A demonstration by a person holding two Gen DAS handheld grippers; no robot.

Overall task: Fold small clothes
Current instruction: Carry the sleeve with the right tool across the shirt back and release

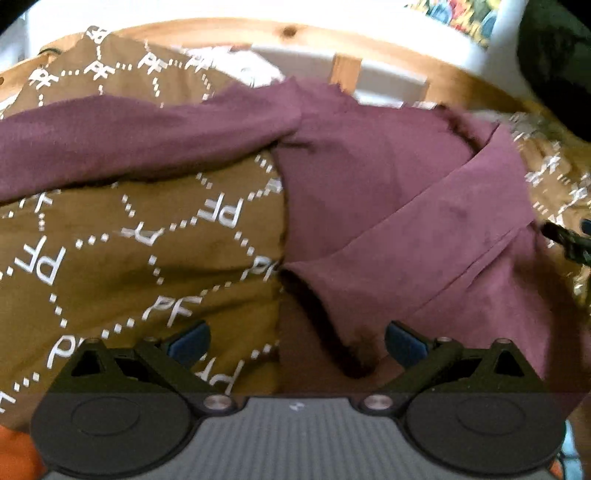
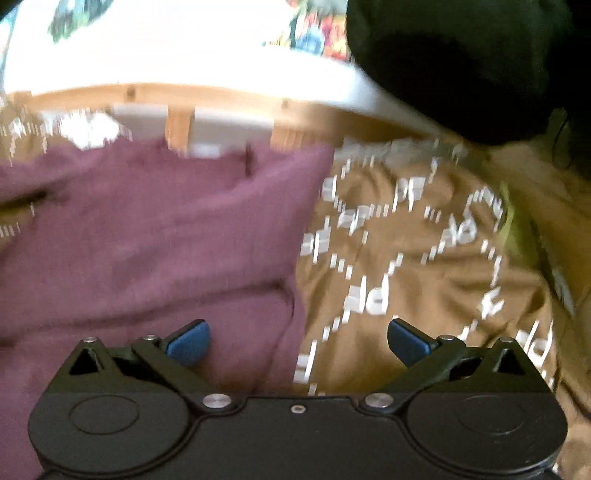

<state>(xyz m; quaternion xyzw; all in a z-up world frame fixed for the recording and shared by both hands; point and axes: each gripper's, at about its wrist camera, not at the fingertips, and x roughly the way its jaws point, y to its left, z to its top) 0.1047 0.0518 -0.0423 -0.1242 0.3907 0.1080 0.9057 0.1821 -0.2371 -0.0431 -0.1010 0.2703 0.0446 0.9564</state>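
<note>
1. Left tool (image 1: 295,341) is released, its blue-padded fingers (image 1: 190,341) spread wide with nothing between them, over the meeting edge of two cloths.
2. Right tool (image 2: 297,341) is likewise released; its blue pads (image 2: 408,341) stand far apart above the same edge.
3. Maroon garment (image 1: 388,192) lies spread and creased on a brown cloth (image 1: 147,251) printed with white "PF" letters and dotted lines.
4. Left wrist view is sharp: one sleeve (image 1: 129,140) stretches away to the left, and a folded cuff (image 1: 325,302) lies just ahead of the fingers.
5. Right wrist view is blurred, showing only a flat maroon garment (image 2: 147,229) beside the brown cloth (image 2: 424,258).
6. Beyond both, a wooden frame (image 1: 288,31) runs across; a dark shape (image 2: 461,62) fills the upper right of the right view.
</note>
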